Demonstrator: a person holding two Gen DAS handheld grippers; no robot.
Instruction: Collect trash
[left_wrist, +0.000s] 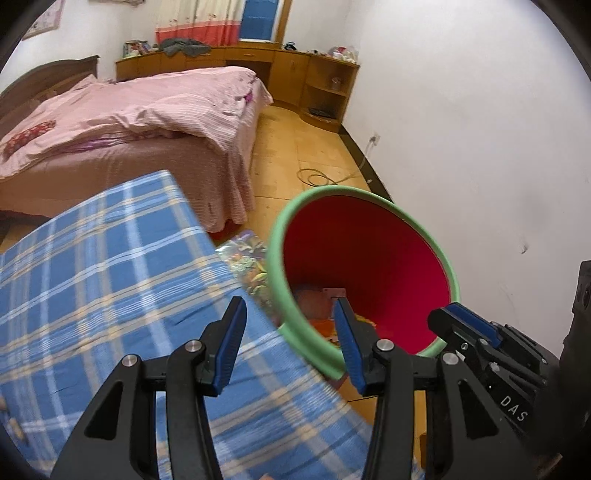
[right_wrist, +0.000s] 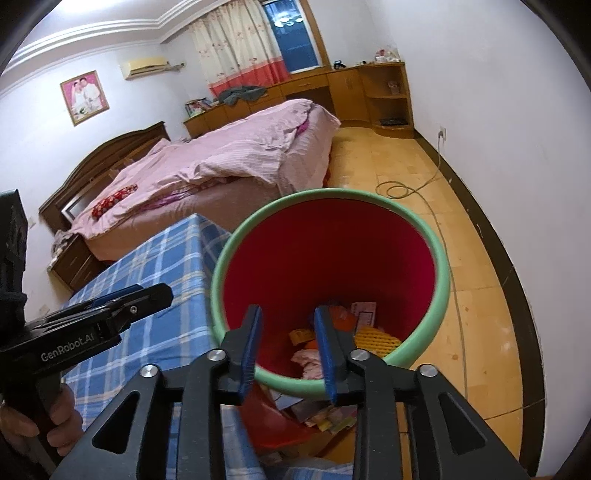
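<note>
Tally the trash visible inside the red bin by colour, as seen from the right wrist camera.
Inside the red bin, what shows:
Yellow: 2 (foam net, small wrapper)
Orange: 1 (wrapper)
Pink: 2 (crumpled paper, flat packet)
Total: 5, though some is hidden behind the right tool.

A table with a blue checked cloth (right_wrist: 159, 258) stands on the left. Just right of it, the red bin (right_wrist: 441, 280) stands on the yellow floor (right_wrist: 476, 295). A cable (right_wrist: 399, 190) lies farther on the floor.
</note>
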